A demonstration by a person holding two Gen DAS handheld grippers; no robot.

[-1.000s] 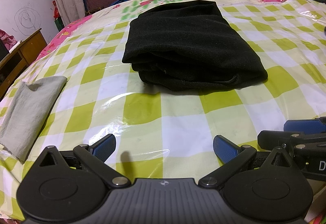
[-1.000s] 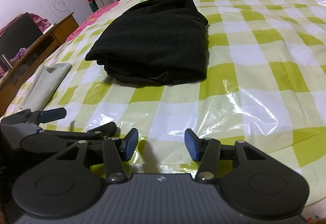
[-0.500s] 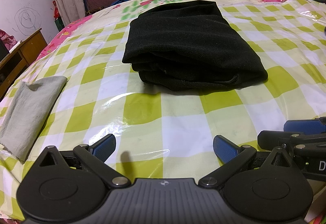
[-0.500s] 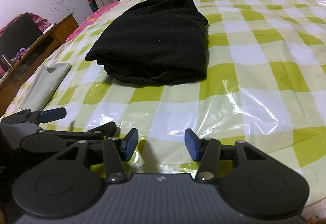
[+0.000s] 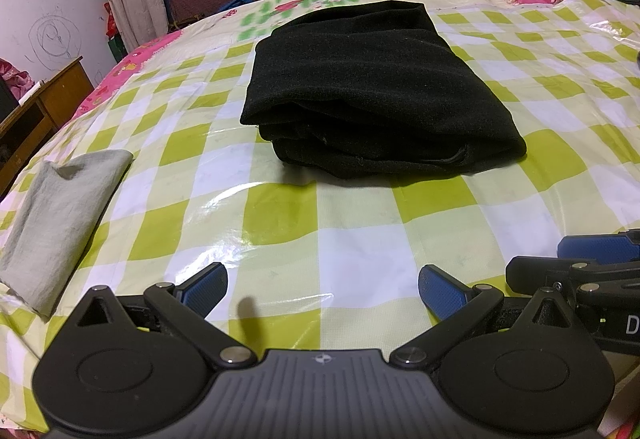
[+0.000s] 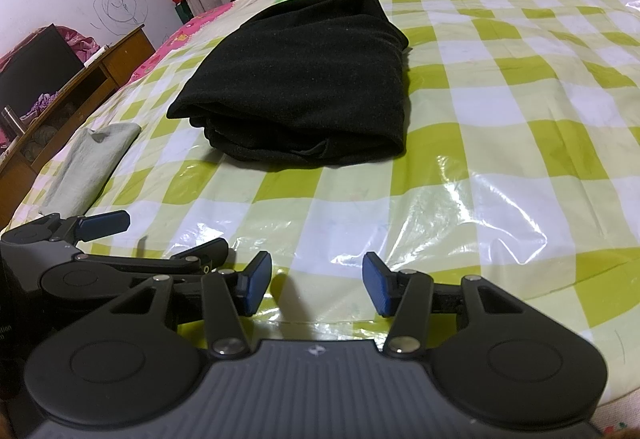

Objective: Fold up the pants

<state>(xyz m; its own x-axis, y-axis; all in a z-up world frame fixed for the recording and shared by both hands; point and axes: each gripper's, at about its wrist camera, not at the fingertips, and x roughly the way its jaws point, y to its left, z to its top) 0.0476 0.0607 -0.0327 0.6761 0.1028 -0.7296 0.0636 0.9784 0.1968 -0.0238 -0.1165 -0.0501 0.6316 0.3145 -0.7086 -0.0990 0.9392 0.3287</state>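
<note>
Right now your left tool [image 5: 322,289] sits low over the bed, its blue-padded fingers [image 5: 202,287] spread wide with nothing between them. Your right tool [image 6: 316,281] is just beside it on its right, also parted and empty (each one shows at the edge of the other's camera view). Under both lies the glossy green-and-white checked cover [image 5: 280,231] on the bed. Straight ahead of the left tool, and ahead and a little left of the right one, the black pants [image 5: 372,95] rest on that cover as a thick folded stack, well apart from both sets of fingers. Off to the left of your left tool, a folded grey cloth [image 5: 60,219] lies near the bed's edge.
</note>
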